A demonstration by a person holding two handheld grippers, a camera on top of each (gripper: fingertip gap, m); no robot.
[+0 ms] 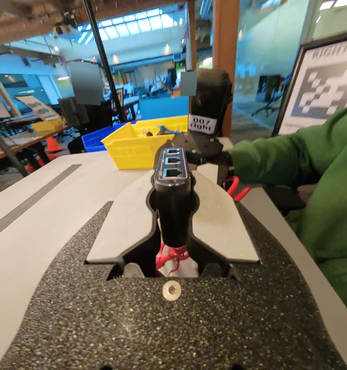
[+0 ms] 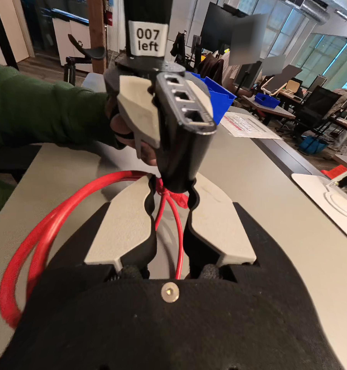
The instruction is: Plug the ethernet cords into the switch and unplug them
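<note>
My left gripper (image 1: 173, 176) is shut on the black switch (image 1: 173, 200) and holds it upright above the grey table (image 1: 48, 210). Its row of ports (image 1: 171, 173) faces up and all the ports I see are empty. In the right wrist view the same switch (image 2: 180, 152) hangs in the left gripper (image 2: 176, 100). My right gripper (image 2: 172, 188) is open, low over the table, with its fingertips (image 2: 208, 202) just under the switch's bottom end. A red ethernet cord (image 2: 54, 218) lies looped on the table, with its plug (image 2: 180, 199) between my right fingers. It also shows in the left wrist view (image 1: 171, 257).
A yellow bin (image 1: 136, 154) and a blue bin (image 1: 92, 140) stand at the table's far edge. A laminated sheet (image 2: 246, 126) and a white pad (image 2: 328, 202) lie on the table. A person's green sleeves (image 1: 288, 160) (image 2: 38, 112) reach in. A framed marker board (image 1: 324, 90) stands behind. Some 5 cm of space lies between my two pairs of fingers.
</note>
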